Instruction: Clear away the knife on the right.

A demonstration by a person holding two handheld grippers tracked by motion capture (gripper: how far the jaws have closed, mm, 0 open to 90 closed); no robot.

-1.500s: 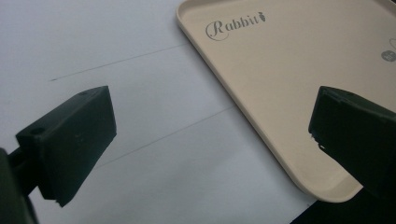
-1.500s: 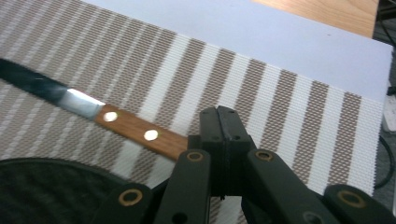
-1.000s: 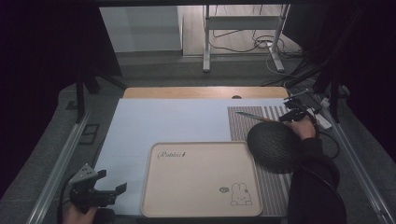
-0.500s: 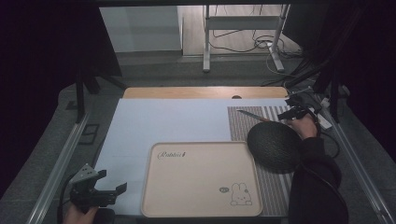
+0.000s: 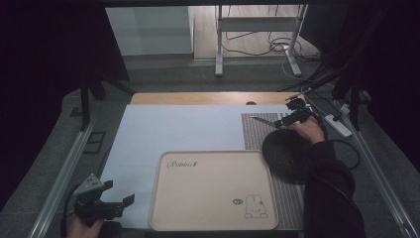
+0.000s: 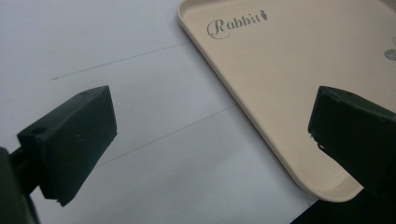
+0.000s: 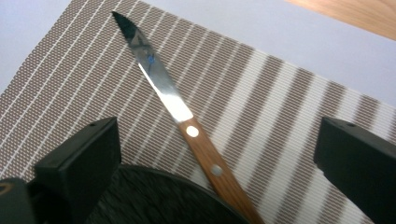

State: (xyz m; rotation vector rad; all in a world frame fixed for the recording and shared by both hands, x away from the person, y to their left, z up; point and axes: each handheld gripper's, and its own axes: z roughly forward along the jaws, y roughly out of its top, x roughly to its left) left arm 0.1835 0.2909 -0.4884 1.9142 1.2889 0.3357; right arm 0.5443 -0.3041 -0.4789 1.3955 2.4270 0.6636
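Beside the tray [image 5: 213, 191] we hold our left gripper [image 5: 116, 204] wide open and empty, our right gripper [image 7: 215, 154] open over the knife [image 7: 187, 126].

A wooden table [image 5: 198, 97] shows at the frame's centre, mostly covered by a pale sheet [image 5: 178, 129]. On the sheet, lower centre, sits a beige tray [image 5: 213, 191]; right of it a striped mat [image 5: 255, 134] carries a knife [image 7: 187, 126] and dark round plate [image 5: 287, 156].
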